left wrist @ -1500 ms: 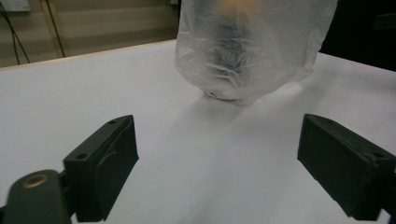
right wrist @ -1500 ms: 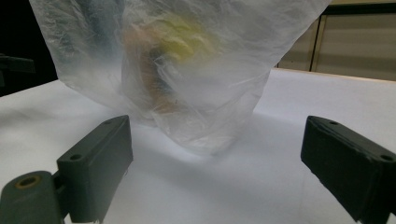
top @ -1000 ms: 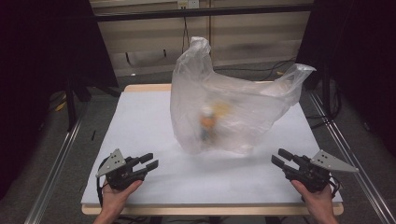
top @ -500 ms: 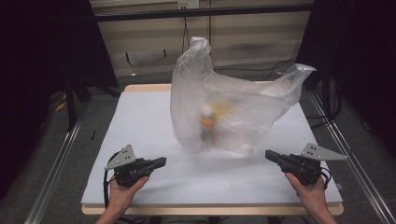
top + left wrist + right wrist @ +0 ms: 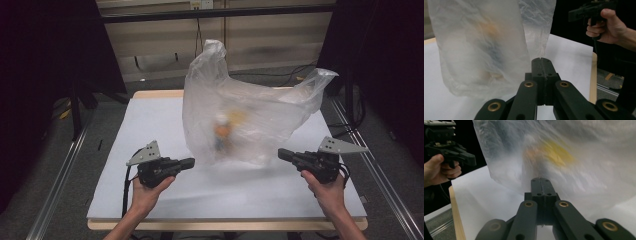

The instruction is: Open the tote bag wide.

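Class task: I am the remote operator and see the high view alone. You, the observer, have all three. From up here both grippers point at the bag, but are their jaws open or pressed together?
Observer: In the left gripper view the left gripper has its jaws pressed flat together, holding nothing.
Operator: And the right one?
Observer: The right gripper is likewise shut and empty in its own view, short of the plastic bag.
Operator: What is inside the bag?
Observer: The right gripper view shows a blurred yellow patch through the film; I cannot identify it.
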Demonstrator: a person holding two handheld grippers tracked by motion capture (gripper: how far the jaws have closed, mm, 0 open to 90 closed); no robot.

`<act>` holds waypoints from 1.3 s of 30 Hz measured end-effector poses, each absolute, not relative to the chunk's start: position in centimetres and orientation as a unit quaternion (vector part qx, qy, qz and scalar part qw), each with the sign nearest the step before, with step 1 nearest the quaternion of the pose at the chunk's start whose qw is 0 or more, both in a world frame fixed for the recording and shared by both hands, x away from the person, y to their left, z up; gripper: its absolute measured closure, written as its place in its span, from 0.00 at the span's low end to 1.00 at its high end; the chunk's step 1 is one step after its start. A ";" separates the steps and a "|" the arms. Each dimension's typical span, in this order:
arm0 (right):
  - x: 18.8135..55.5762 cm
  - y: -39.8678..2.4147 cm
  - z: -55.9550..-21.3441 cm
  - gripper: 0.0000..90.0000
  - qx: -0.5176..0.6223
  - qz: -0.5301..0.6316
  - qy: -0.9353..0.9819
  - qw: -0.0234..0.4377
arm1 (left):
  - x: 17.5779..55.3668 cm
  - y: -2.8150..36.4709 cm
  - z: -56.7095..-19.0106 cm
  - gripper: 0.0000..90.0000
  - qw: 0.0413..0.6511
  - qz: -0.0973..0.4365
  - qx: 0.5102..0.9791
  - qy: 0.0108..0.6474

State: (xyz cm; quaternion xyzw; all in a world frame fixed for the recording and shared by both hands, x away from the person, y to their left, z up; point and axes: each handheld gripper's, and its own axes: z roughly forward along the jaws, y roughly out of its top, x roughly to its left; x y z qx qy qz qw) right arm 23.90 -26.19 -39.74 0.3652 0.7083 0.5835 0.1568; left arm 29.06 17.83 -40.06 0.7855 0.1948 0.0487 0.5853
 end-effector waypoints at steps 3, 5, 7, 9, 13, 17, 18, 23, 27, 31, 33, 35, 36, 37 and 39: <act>24.5 -25.9 -39.1 1.00 0.360 0.587 0.708 0.154 | 29.4 17.2 -39.4 1.00 0.586 0.051 0.786 0.192; 24.8 -25.6 -38.8 1.00 0.357 0.591 0.707 0.153 | 29.6 16.8 -38.8 1.00 0.592 0.048 0.783 0.188; 24.9 -25.5 -38.6 1.00 0.356 0.590 0.708 0.151 | 29.7 16.6 -38.5 1.00 0.594 0.048 0.781 0.186; 25.1 -25.3 -38.3 1.00 0.354 0.591 0.709 0.150 | 29.8 16.2 -37.8 1.00 0.596 0.049 0.781 0.180; 25.7 -25.0 -36.3 1.00 0.346 0.600 0.703 0.160 | 30.3 15.0 -36.0 1.00 0.601 0.060 0.779 0.166; 26.1 -24.9 -34.9 1.00 0.340 0.604 0.701 0.167 | 31.0 13.6 -34.3 1.00 0.601 0.067 0.782 0.153; 26.3 -24.9 -34.5 1.00 0.340 0.604 0.701 0.168 | 31.2 13.3 -34.0 1.00 0.602 0.066 0.782 0.148; 26.9 -24.5 -33.0 1.00 0.330 0.599 0.710 0.168 | 32.1 12.0 -32.6 1.00 0.605 0.073 0.779 0.146; 27.3 -24.3 -32.1 1.00 0.326 0.601 0.709 0.173 | 32.2 10.9 -31.3 1.00 0.599 0.084 0.786 0.129; 27.9 -24.1 -30.0 1.00 0.321 0.609 0.701 0.186 | 32.6 9.4 -28.6 1.00 0.610 0.095 0.780 0.103; 28.3 -23.8 -29.1 1.00 0.320 0.607 0.702 0.191 | 32.8 8.9 -27.7 1.00 0.618 0.090 0.774 0.100; 28.9 -23.6 -28.2 1.00 0.319 0.610 0.699 0.195 | 33.0 8.4 -26.8 1.00 0.622 0.092 0.772 0.095; 29.2 -23.5 -27.9 1.00 0.318 0.612 0.698 0.196 | 33.0 8.2 -26.5 1.00 0.626 0.094 0.768 0.093; 29.5 -23.4 -27.6 1.00 0.318 0.611 0.697 0.197 | 33.2 8.1 -26.2 1.00 0.628 0.092 0.767 0.089; 30.2 -23.2 -27.1 1.00 0.319 0.609 0.697 0.203 | 33.4 7.9 -25.9 1.00 0.633 0.093 0.763 0.091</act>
